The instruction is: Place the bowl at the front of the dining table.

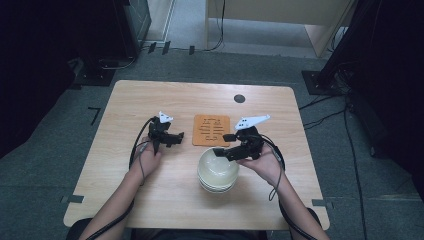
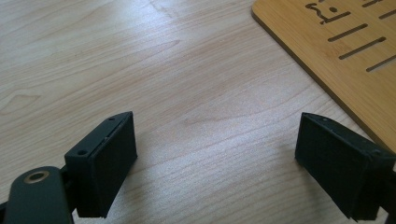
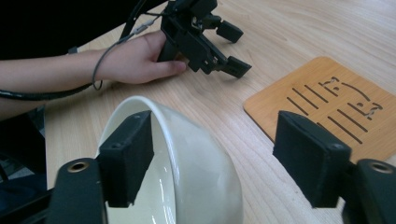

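A stack of white bowls (image 1: 218, 172) sits on the table (image 1: 150, 100) near the person's edge, just in front of a square wooden trivet (image 1: 211, 130). The right gripper (image 1: 227, 145) is at the top bowl's far rim with its jaws spread wide: in the right gripper view one pad (image 3: 128, 156) hangs inside the bowl (image 3: 187, 158) and the other (image 3: 308, 156) stands well outside the wall, so nothing is clamped yet. The left gripper (image 1: 176, 139) rests on the table to the left of the trivet, also open and empty, its pads (image 2: 109, 161) apart over bare wood. The step in hand looks like taking hold of the top bowl, probably to lift it off the stack and set it on the trivet. The next move calls for closing the jaws on the rim, with the wall square between the pads, then lifting straight up so the bowl below is not dragged along. The glazed wall looks slippery, so a shallow bite might slide off.
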A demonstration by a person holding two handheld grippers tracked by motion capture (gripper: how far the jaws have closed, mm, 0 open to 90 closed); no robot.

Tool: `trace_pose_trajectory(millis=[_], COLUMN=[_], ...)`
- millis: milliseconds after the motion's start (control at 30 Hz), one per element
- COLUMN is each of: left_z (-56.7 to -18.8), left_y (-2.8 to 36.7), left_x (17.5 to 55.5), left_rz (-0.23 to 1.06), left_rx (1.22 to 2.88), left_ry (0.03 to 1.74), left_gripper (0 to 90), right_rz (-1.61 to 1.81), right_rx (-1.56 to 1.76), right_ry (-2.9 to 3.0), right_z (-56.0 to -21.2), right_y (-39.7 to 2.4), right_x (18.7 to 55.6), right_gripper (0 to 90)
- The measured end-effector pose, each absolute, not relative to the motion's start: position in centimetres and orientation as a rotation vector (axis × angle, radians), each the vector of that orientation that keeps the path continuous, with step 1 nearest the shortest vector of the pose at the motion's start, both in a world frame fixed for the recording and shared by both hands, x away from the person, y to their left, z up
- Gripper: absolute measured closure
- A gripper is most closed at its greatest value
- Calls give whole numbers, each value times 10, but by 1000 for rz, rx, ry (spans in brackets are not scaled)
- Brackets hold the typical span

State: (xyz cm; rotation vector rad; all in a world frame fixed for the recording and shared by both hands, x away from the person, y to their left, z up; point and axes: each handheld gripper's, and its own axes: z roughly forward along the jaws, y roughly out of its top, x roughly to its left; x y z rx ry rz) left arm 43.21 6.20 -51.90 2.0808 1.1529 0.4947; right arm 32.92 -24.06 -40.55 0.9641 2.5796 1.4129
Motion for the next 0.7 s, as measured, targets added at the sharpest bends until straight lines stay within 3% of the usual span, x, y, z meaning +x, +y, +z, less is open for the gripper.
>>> trace_pose_trajectory(millis=[700], left_z=[-519], left_y=[62], left_x=[432], left_rz=[494], left_rx=[2080], left_ry=[1153], left_gripper=[123], right_rz=[1337], right_rx=[976], right_ry=[2625], right_z=[-423], right_y=[-226], right_x=[329], right_gripper=[503])
